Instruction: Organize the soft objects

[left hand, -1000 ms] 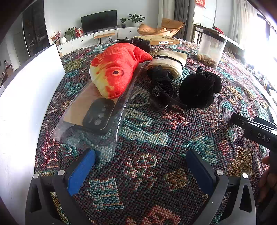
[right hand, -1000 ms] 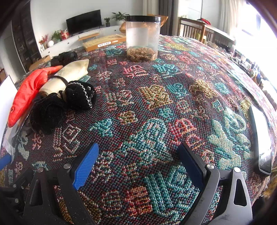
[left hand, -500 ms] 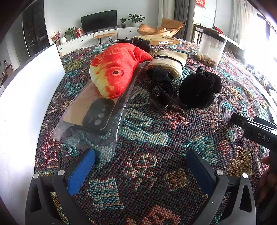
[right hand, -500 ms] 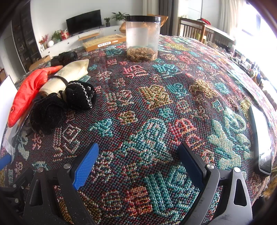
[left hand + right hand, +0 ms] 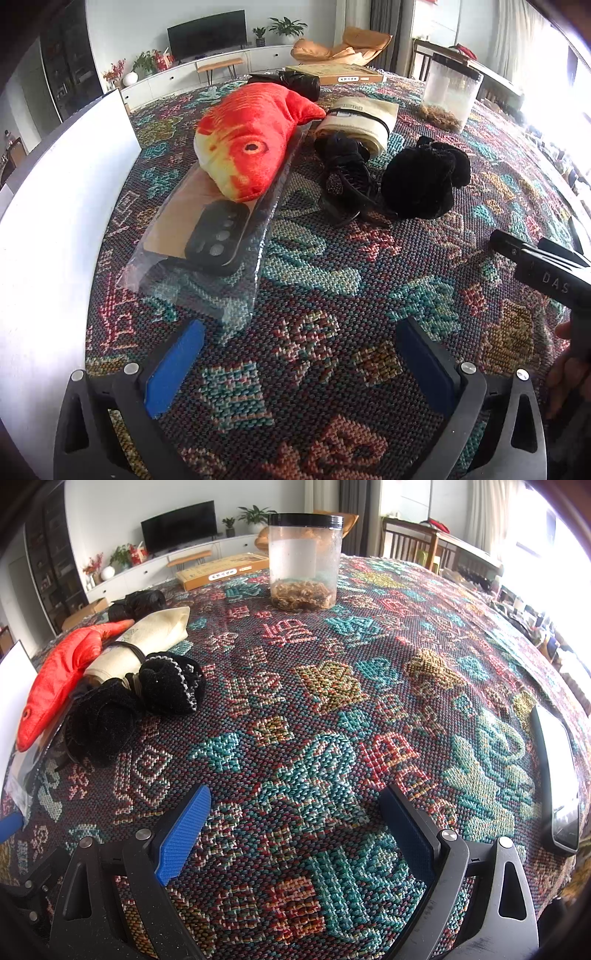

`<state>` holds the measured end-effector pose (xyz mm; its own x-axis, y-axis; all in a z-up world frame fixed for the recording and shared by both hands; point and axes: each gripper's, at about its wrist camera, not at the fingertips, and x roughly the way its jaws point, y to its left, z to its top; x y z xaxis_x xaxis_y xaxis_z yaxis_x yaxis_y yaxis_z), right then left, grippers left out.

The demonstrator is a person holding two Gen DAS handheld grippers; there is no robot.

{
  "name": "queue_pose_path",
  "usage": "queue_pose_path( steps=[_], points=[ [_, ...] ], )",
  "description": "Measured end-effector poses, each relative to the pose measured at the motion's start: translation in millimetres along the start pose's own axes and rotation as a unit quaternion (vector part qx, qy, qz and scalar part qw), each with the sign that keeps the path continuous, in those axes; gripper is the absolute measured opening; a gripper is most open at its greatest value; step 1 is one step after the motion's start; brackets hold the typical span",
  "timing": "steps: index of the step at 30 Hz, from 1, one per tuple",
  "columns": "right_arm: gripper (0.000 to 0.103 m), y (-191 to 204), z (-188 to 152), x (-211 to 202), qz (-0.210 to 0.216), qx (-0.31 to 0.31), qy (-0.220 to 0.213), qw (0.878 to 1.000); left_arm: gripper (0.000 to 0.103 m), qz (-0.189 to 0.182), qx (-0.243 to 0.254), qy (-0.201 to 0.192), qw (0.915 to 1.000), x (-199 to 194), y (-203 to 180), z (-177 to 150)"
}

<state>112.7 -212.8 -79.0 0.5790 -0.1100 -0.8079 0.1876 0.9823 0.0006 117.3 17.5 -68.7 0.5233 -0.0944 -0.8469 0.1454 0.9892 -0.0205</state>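
A red and yellow plush fish (image 5: 251, 146) lies on a clear plastic packet (image 5: 214, 236) on the patterned tablecloth; it also shows at the left of the right wrist view (image 5: 55, 679). Beside it lie a rolled cream cloth bag (image 5: 360, 120) (image 5: 147, 638), a black strappy item (image 5: 345, 181) and a black fuzzy pouch (image 5: 424, 181) (image 5: 170, 686). My left gripper (image 5: 299, 362) is open and empty, low over the cloth in front of the packet. My right gripper (image 5: 295, 830) is open and empty over bare cloth, right of the soft things.
A white board (image 5: 48, 221) stands along the left. A clear jar with a black lid (image 5: 303, 561) stands at the back. A flat cardboard box (image 5: 221, 570) and a black bundle (image 5: 136, 603) lie farther back. A phone (image 5: 557, 771) lies at the right edge.
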Motion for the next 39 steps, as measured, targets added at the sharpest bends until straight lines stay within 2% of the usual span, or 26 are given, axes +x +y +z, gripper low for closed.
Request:
queue_pose_path(
  steps=[3, 6, 11, 15, 16, 18, 19, 21, 25, 27, 30, 33, 35, 36, 37, 39],
  points=[
    [0.095, 0, 0, 0, 0.0, 0.0, 0.0, 1.0, 0.102, -0.008, -0.028, -0.038, 0.9988, -27, 14, 23],
    [0.095, 0, 0, 0, 0.0, 0.0, 0.0, 1.0, 0.102, 0.008, -0.046, -0.053, 0.9975, -33, 26, 67],
    [0.095, 0, 0, 0, 0.0, 0.0, 0.0, 1.0, 0.102, 0.049, -0.055, -0.018, 0.9971, 16, 42, 139],
    [0.095, 0, 0, 0, 0.0, 0.0, 0.0, 1.0, 0.1, 0.082, -0.049, 0.028, 0.995, 64, 49, 156],
    [0.095, 0, 0, 0, 0.0, 0.0, 0.0, 1.0, 0.082, 0.078, -0.051, 0.03, 0.9952, 71, 51, 156],
    [0.095, 0, 0, 0, 0.0, 0.0, 0.0, 1.0, 0.042, 0.033, -0.062, 0.03, 0.997, 75, 56, 154],
    [0.095, 0, 0, 0, 0.0, 0.0, 0.0, 1.0, 0.031, 0.03, -0.07, 0.023, 0.9968, 71, 58, 155],
    [0.095, 0, 0, 0, 0.0, 0.0, 0.0, 1.0, 0.028, 0.017, -0.084, 0.006, 0.9963, 50, 60, 156],
    [0.095, 0, 0, 0, 0.0, 0.0, 0.0, 1.0, 0.028, -0.015, -0.113, -0.032, 0.993, -18, 61, 129],
    [0.095, 0, 0, 0, 0.0, 0.0, 0.0, 1.0, 0.028, -0.021, -0.116, -0.035, 0.9924, -46, 57, 95],
    [0.095, 0, 0, 0, 0.0, 0.0, 0.0, 1.0, 0.029, -0.018, -0.115, -0.016, 0.9931, -65, 50, 32],
    [0.095, 0, 0, 0, 0.0, 0.0, 0.0, 1.0, 0.032, 0.015, -0.108, 0.012, 0.994, -59, 43, -22],
    [0.095, 0, 0, 0, 0.0, 0.0, 0.0, 1.0, 0.054, 0.023, -0.106, 0.027, 0.9937, -44, 44, -35],
    [0.095, -1, 0, 0, 0.0, 0.0, 0.0, 1.0, 0.072, 0.021, -0.107, 0.03, 0.9936, -40, 46, -36],
    [0.095, -1, 0, 0, 0.0, 0.001, 0.0, 1.0, 0.084, 0.02, -0.107, 0.026, 0.9938, -39, 48, -37],
    [0.095, 0, 0, 0, 0.001, 0.001, 0.0, 1.0, 0.088, 0.017, -0.095, 0.013, 0.9953, -33, 44, -29]
  ],
)
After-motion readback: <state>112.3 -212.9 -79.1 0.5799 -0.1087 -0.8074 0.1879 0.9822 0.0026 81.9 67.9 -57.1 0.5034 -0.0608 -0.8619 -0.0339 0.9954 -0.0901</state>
